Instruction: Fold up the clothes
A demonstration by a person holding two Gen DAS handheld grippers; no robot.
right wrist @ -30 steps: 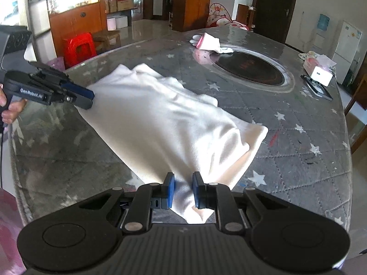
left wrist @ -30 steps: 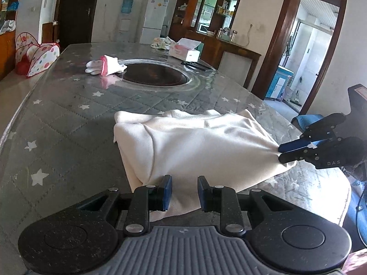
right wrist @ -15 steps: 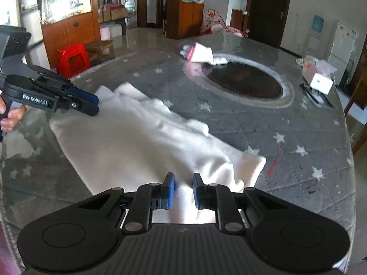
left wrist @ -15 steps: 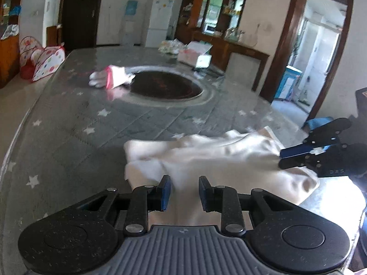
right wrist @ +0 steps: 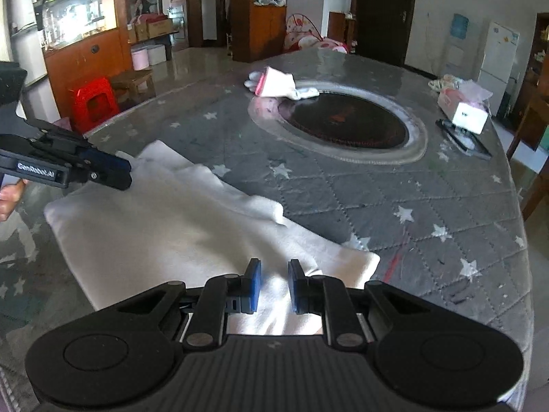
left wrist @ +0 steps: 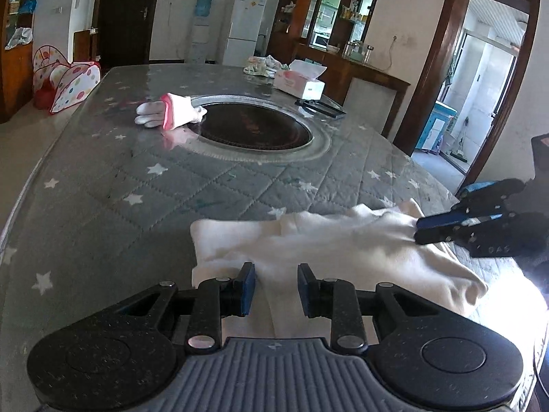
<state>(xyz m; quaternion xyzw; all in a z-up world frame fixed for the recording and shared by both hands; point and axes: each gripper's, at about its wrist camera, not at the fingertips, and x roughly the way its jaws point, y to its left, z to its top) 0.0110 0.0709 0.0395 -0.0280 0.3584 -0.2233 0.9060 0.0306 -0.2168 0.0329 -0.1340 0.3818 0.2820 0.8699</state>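
Observation:
A white garment [left wrist: 343, 247] lies bunched near the front edge of the grey star-patterned table [left wrist: 103, 206]. My left gripper [left wrist: 276, 288] is shut on its near left edge, with cloth running between the blue pads. At the right of the left wrist view, my right gripper [left wrist: 420, 230] pinches the garment's other end. In the right wrist view the garment [right wrist: 164, 226] spreads to the left, my right gripper [right wrist: 274, 285] is shut on its near corner, and my left gripper [right wrist: 120, 175] grips the far left edge. A hand [right wrist: 8, 199] holds that gripper.
A pink-and-white glove [left wrist: 171, 115] lies beside the round dark inset [left wrist: 254, 130] in the table's middle. A tissue box [left wrist: 298, 82] and a flat black item [left wrist: 320, 106] sit beyond it. A red stool [right wrist: 94, 103] stands on the floor past the table's left side.
Both grippers have drawn the garment back toward the near table edge. It lies lower and more bunched, and more bare table shows beyond it.

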